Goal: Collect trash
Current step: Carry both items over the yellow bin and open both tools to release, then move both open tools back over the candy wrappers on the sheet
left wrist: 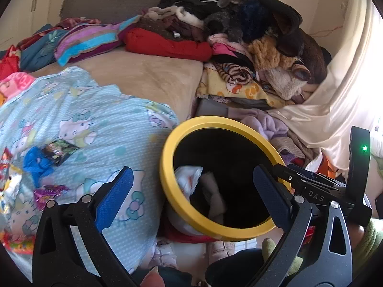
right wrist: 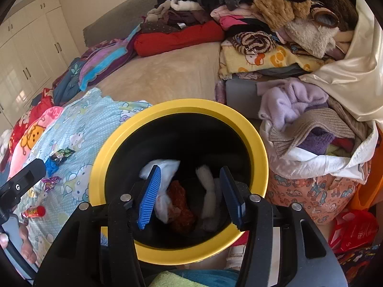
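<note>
The yellow-rimmed bin point(right wrist: 178, 110) stands against the bed point(left wrist: 143, 76), within reach of the wrappers point(left wrist: 59, 149) still lying on the blue quilt point(left wrist: 100, 119). The right hand-held gripper point(right wrist: 191, 193) hangs half-open and empty over its mouth, seemingly for dropping; crumpled trash point(right wrist: 165, 167) lies inside; the left hand-held gripper point(left wrist: 191, 196) gapes wide, holding nothing.

Bed point(left wrist: 143, 76) heaped with clothes point(left wrist: 239, 31), cream wardrobes point(right wrist: 31, 55), bright curtain point(left wrist: 347, 91)

Bed point(left wrist: 143, 76) under clothes point(left wrist: 239, 28) (wrappers point(left wrist: 59, 150) too)
</note>
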Action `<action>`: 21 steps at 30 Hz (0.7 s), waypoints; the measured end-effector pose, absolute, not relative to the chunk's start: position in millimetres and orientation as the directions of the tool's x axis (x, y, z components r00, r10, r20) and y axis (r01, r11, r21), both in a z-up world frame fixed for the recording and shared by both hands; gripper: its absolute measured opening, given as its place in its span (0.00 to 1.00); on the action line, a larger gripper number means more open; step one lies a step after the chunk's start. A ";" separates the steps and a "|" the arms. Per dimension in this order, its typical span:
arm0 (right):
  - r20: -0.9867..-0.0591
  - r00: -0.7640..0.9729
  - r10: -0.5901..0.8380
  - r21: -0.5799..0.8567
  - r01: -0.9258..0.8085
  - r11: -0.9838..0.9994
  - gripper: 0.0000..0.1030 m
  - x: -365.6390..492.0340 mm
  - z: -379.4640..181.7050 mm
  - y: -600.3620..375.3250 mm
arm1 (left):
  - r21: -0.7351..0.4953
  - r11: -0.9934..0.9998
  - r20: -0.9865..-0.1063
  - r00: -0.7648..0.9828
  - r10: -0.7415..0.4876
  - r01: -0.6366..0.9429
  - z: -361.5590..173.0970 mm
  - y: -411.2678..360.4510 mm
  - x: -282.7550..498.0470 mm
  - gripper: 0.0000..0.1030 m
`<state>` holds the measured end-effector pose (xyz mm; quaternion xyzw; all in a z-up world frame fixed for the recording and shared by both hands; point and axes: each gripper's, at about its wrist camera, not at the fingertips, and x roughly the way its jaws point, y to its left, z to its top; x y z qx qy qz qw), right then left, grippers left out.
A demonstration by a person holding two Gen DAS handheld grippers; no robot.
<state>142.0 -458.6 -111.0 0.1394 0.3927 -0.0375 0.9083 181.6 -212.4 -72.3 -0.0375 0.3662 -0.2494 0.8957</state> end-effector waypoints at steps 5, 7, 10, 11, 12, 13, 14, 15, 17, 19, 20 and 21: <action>-0.703 0.709 0.050 0.211 0.142 0.967 0.53 139.8 -100.6 -443.7 | -0.240 0.893 -0.628 0.640 -0.442 0.381 -67.2 -194.4 174.5 0.89; -0.696 0.716 0.058 0.209 0.124 0.970 0.54 139.3 -96.6 -438.1 | -0.237 0.900 -0.624 0.653 -0.429 0.365 -64.9 -187.1 171.6 0.89; -0.687 0.724 0.071 0.203 0.097 0.974 0.55 138.0 -91.1 -427.9 | -0.241 0.909 -0.612 0.673 -0.415 0.341 -60.1 -173.5 166.7 0.89; -0.682 0.727 0.079 0.202 0.084 0.976 0.55 137.4 -88.9 -423.4 | -0.240 0.910 -0.610 0.677 -0.412 0.337 -59.0 -170.9 165.5 0.89; -0.679 0.729 0.083 0.200 0.075 0.977 0.55 137.0 -87.3 -420.4 | -0.237 0.913 -0.607 0.683 -0.406 0.332 -57.3 -167.9 164.4 0.89; -0.675 0.732 0.088 0.197 0.063 0.978 0.55 136.3 -84.6 -415.9 | -0.234 0.916 -0.603 0.690 -0.400 0.327 -56.0 -164.8 162.9 0.89; -0.671 0.735 0.094 0.195 0.053 0.979 0.56 135.7 -82.5 -412.4 | -0.231 0.919 -0.599 0.698 -0.393 0.320 -54.3 -160.5 161.0 0.89; -0.667 0.738 0.099 0.195 0.045 0.980 0.56 135.2 -80.2 -409.0 | -0.231 0.922 -0.595 0.705 -0.387 0.312 -53.0 -156.4 159.2 0.89; -0.656 0.747 0.110 0.192 0.024 0.981 0.57 133.5 -75.1 -401.5 | -0.231 0.927 -0.587 0.717 -0.375 0.296 -50.1 -147.9 156.9 0.89; -0.645 0.754 0.123 0.190 0.002 0.982 0.57 131.9 -70.6 -395.0 | -0.231 0.932 -0.584 0.726 -0.363 0.280 -47.2 -140.7 155.2 0.89; -0.640 0.758 0.128 0.188 -0.008 0.982 0.57 131.0 -68.4 -391.5 | -0.234 0.934 -0.580 0.732 -0.356 0.268 -44.7 -135.2 153.7 0.89; -0.633 0.762 0.135 0.186 -0.019 0.982 0.58 130.0 -65.7 -387.2 | -0.236 0.936 -0.576 0.738 -0.352 0.262 -42.9 -131.3 152.6 0.89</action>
